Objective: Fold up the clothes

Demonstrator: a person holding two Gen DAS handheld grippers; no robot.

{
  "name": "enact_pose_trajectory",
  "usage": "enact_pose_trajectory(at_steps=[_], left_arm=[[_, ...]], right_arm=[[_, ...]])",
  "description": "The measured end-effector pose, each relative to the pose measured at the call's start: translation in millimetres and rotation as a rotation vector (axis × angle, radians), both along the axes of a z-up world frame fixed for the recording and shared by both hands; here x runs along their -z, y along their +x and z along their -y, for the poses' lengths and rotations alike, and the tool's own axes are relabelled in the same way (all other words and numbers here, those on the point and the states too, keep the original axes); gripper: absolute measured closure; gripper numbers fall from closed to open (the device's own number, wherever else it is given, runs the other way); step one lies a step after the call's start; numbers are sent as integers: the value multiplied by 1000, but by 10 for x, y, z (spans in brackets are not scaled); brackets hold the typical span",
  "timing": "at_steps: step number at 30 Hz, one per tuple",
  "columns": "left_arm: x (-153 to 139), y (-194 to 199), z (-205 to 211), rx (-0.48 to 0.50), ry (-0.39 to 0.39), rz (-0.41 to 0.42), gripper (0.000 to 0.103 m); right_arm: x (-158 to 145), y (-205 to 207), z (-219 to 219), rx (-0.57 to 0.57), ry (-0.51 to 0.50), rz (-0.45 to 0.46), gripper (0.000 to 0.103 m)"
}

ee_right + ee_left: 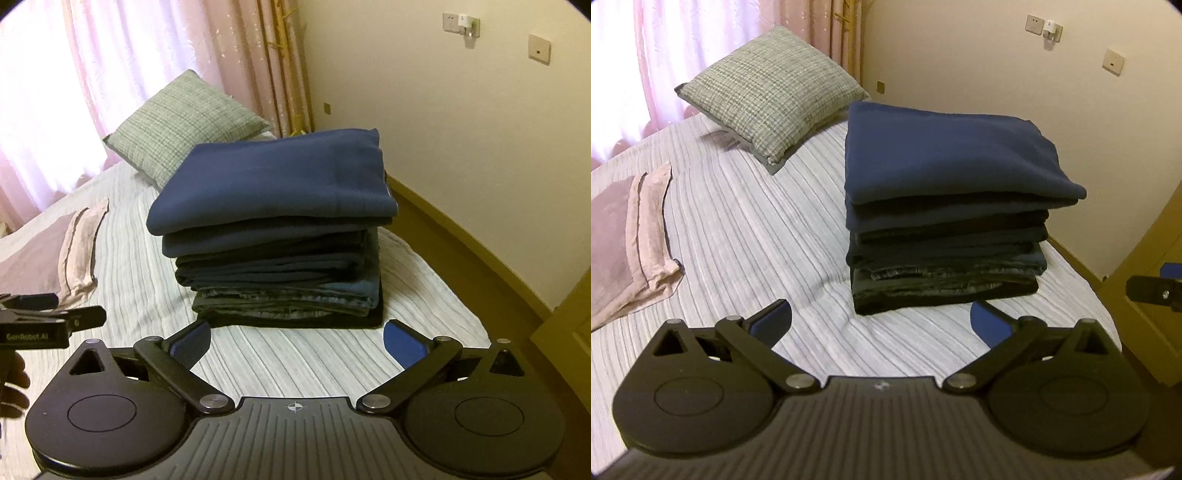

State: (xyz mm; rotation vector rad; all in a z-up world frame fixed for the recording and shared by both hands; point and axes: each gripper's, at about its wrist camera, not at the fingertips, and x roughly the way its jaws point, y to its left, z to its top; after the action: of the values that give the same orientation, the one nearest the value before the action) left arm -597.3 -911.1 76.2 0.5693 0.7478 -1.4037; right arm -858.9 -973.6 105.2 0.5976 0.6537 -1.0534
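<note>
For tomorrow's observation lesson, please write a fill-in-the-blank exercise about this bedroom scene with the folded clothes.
1. The top garment of the stack of folded clothes is coloured ____.
2. The stack rests on a striped ____.
3. Both the left claw and right claw are ____, holding nothing.
4. Behind the stack lies a checked ____.

Missing words: navy blue; bedspread; open; cushion

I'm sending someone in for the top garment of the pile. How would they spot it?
On the striped bed, find the stack of folded dark clothes near the cream wall. The navy garment lies on top, brighter blue than the blackish layers beneath.
</note>
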Motion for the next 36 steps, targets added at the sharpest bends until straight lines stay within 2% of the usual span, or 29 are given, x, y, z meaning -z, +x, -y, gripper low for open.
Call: enact_pose_trajectory(at_steps=[5, 9, 14, 21, 25, 36], left_arm=[[-24, 16, -65, 20, 54, 24, 2], [-114, 13, -128, 32, 19, 53, 2], [-146, 23, -186, 18, 7, 48, 2], [-160, -24, -215, 30, 6, 45, 2], [-160, -69, -231, 28, 7, 84, 2], [-85, -107, -224, 26, 42, 74, 2]], right_arm=[[-18, 133, -152, 12, 0, -9, 1], [-51, 232, -258, 0, -9, -20, 1], [-98, 268, -379, -6, -24, -32, 1], [-112, 255, -461, -6, -20, -47, 1], [-105, 249, -468, -7, -14, -45, 1], [-62, 253, -457, -15, 4, -37, 1]])
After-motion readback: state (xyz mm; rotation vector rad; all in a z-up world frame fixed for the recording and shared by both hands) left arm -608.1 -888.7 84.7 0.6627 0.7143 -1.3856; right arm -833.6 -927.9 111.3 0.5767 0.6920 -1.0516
